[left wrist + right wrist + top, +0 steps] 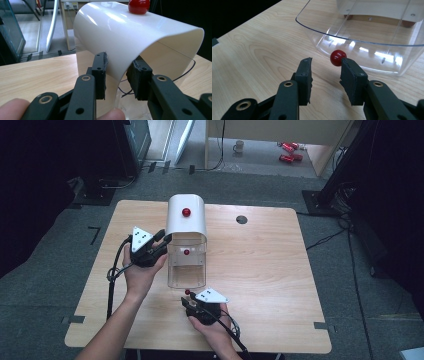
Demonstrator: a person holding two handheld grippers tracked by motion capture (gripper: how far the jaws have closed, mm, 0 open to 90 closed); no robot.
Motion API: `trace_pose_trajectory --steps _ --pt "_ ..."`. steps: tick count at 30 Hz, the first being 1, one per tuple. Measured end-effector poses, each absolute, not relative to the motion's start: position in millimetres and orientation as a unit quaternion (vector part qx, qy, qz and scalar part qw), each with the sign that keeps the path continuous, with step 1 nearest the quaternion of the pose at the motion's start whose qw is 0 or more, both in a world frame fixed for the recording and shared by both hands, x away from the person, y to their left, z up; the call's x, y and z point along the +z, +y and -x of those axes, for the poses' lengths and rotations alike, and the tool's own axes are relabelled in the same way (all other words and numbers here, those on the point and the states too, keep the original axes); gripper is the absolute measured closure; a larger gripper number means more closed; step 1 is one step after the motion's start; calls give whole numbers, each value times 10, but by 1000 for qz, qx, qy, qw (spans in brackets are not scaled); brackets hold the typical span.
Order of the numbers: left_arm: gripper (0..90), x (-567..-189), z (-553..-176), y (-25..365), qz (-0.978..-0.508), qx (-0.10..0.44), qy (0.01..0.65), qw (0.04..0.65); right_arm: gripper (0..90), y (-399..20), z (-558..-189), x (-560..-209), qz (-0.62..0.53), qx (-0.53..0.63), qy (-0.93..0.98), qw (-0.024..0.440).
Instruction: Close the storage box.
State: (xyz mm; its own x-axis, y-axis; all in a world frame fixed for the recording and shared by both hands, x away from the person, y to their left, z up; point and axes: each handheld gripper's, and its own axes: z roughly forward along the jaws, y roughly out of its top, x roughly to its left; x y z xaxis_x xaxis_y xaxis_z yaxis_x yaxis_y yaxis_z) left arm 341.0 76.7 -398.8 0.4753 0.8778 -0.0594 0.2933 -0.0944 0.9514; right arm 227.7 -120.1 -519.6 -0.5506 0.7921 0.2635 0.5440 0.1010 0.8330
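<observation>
A box with a curved white cover (186, 222) stands mid-table, a red knob (186, 212) on top. A clear drawer (186, 270) is pulled out toward me below it. My left gripper (162, 237) is at the cover's left side. In the left gripper view its jaws (117, 67) are open and straddle the white cover's (120, 30) edge, apart from it. My right gripper (189, 299) sits open in front of the drawer. The drawer's small red knob (338, 57) lies just beyond its right fingertip (349, 68), on the clear front wall (367, 57).
The wooden table (265, 270) has a round hole (241, 219) at the back right. A second red knob (186, 252) shows through the clear plastic. On the floor beyond the table are a mug (239, 146) and red cans (289, 151).
</observation>
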Motion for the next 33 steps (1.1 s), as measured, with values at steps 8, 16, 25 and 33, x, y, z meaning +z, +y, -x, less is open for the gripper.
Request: trace_pose_trajectory --steps 8,16,25,33 --pt "716 -3977 -3403 748 -686 288 431 511 664 -1137 -2323 -5205 -493 473 719 132" --pt "737 -3970 -3394 740 -687 292 434 504 701 -1024 -2366 -5215 -526 453 708 134" --pt "760 -3972 -3397 744 -688 292 436 502 751 -1005 -2368 -5191 -530 460 698 140" --pt "770 -3970 -3411 730 -690 291 437 499 754 -1051 -2408 -5069 -525 475 687 166"
